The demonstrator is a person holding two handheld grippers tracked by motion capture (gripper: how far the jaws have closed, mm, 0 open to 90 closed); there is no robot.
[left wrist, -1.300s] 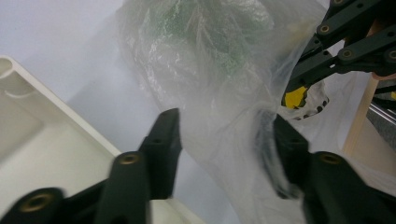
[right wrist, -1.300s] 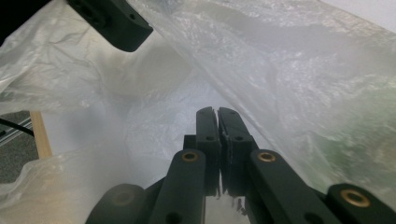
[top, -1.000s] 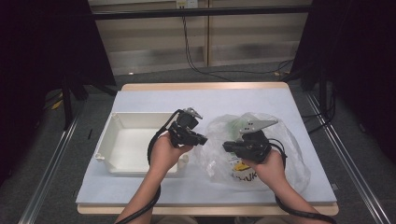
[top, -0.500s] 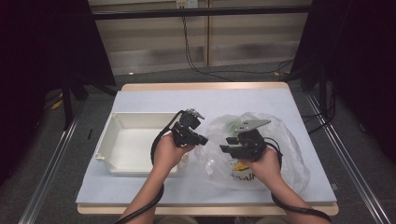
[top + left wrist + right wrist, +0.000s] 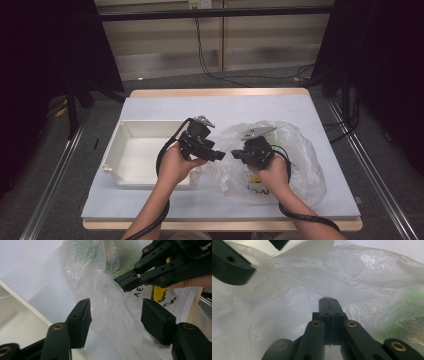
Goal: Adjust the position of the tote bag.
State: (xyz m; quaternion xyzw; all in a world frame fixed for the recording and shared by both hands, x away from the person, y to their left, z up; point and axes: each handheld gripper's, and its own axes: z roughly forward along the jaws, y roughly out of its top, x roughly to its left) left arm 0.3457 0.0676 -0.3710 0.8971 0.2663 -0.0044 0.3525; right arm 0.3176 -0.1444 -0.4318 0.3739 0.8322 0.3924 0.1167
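A clear plastic bag (image 5: pixel 300 150) lies on the table's right half, with a green item (image 5: pixel 117 255) and a yellow-and-white printed pack (image 5: pixel 160 292) inside. My right gripper (image 5: pixel 328 300) has just been closing and is shut on a fold of the bag's film at the bag's left edge. My left gripper (image 5: pixel 116 312) faces it from the left; its jaws have just been opening and stand open, with loose bag film (image 5: pixel 112 325) between them and untouched by the pads. In the high view the left gripper (image 5: pixel 220 156) and the right gripper (image 5: pixel 235 155) nearly meet tip to tip.
A white empty tray (image 5: pixel 122 135) stands at the left, its right rim under my left hand; its rim (image 5: pixel 25 306) also appears in the left gripper view. The table's far half (image 5: pixel 225 107) is bare pale-blue surface. Black cables trail off the near edge.
My right hand has shifted left and slightly down, bringing its gripper up to the left gripper's tips. The left hand has stayed in place.
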